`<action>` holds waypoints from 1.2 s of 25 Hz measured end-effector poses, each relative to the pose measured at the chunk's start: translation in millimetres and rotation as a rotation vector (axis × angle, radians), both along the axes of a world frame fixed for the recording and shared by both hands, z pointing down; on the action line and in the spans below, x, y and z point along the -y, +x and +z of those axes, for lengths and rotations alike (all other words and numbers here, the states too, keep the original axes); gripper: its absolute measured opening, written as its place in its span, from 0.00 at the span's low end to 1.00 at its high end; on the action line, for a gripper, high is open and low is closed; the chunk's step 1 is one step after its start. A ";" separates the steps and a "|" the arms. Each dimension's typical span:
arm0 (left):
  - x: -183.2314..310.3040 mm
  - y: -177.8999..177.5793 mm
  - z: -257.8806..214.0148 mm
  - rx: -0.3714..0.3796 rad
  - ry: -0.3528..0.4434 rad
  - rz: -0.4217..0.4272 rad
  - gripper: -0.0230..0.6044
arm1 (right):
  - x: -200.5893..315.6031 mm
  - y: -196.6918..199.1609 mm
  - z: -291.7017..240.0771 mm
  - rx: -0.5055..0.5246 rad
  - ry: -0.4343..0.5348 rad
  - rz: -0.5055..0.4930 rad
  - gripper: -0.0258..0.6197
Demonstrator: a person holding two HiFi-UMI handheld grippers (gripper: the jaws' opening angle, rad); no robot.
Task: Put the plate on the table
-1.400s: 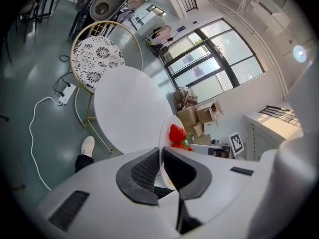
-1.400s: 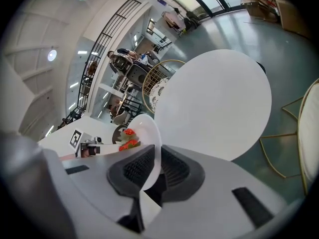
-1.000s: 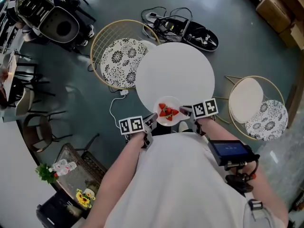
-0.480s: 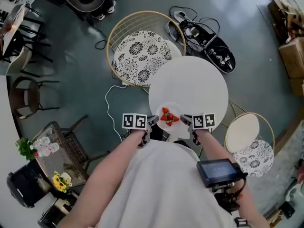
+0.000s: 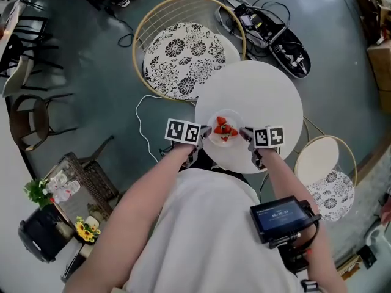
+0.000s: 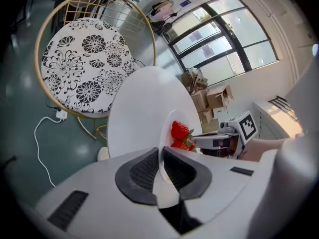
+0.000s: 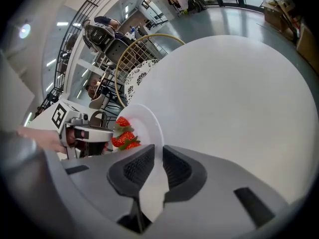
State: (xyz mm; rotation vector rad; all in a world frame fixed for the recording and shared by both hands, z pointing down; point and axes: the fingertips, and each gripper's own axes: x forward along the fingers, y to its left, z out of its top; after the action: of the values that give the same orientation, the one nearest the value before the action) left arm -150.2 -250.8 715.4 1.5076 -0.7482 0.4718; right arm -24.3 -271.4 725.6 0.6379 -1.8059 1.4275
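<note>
A small white plate (image 5: 225, 127) carrying several strawberries (image 5: 224, 127) is held over the near part of the round white table (image 5: 263, 96). My left gripper (image 5: 202, 133) is shut on the plate's left rim (image 6: 162, 143), and my right gripper (image 5: 245, 133) is shut on its right rim (image 7: 152, 133). From the left gripper view the strawberries (image 6: 180, 136) show past the rim; in the right gripper view the strawberries (image 7: 124, 136) lie left of the rim. Whether the plate touches the tabletop I cannot tell.
A wire chair with a black-and-white patterned cushion (image 5: 183, 57) stands behind the table at left. A second wire chair (image 5: 327, 170) sits at the right. A cable and power strip (image 5: 263, 26) lie on the floor beyond. A bench with flowers (image 5: 73, 194) is at the lower left.
Both grippers have carried the plate forward, from the table's near edge further in over the tabletop. The head view has shifted too.
</note>
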 end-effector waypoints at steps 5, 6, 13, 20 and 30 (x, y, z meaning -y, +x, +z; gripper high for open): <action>44.5 -4.7 6.5 0.044 0.011 0.048 0.07 | 46.8 -5.3 0.8 -0.016 0.051 0.017 0.10; 52.5 -5.7 8.1 0.056 0.012 0.059 0.08 | 55.4 -6.5 1.3 -0.021 0.062 0.016 0.10; 92.1 -10.5 18.4 0.126 0.027 0.122 0.08 | 91.5 -11.0 6.0 -0.054 0.116 0.027 0.10; 102.1 -9.9 27.8 0.229 0.072 0.187 0.11 | 101.7 -11.9 10.0 -0.088 0.154 -0.003 0.10; 102.2 -8.0 28.0 0.284 0.097 0.263 0.13 | 99.0 -7.9 17.2 -0.167 0.202 -0.027 0.12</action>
State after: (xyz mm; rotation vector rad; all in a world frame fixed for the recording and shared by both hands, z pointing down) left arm -158.1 -353.0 743.4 1.6586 -0.8037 0.8721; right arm -32.2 -370.5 742.8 0.8071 -1.8315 1.1468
